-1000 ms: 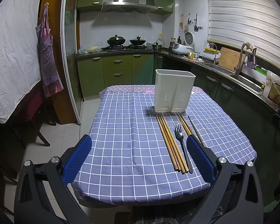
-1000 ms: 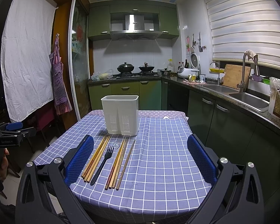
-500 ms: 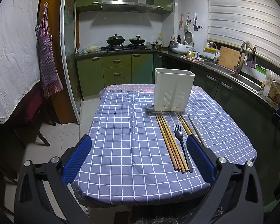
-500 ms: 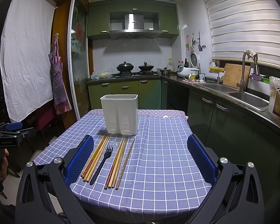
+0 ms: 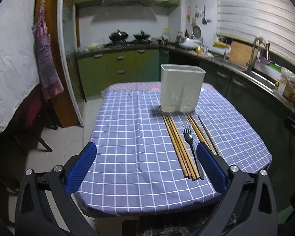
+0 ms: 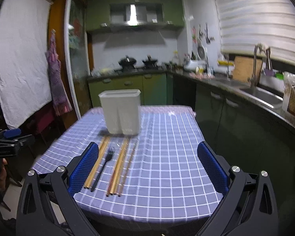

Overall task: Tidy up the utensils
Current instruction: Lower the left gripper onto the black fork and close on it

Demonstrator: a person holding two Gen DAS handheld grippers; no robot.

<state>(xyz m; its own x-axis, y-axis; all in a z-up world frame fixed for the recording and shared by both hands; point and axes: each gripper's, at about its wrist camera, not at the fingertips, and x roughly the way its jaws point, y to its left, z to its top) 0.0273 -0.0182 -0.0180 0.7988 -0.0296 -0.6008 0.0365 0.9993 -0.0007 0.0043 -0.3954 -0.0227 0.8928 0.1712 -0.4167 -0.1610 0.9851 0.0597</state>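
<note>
Right now I hold my right gripper (image 6: 147, 169) and left gripper (image 5: 146, 164) spread wide, gripping nothing. Just ahead of the right one's left finger lie the fork (image 6: 103, 167) and chopsticks (image 6: 119, 165), long axes pointing away toward the white holder (image 6: 121, 112). I judge the right nearer.

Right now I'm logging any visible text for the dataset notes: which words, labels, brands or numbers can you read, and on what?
None legible.
White utensil holder: no print visible.
Packaged bag by the sink: too blurred to read.
Bottles on the counter: too small to read.
</note>
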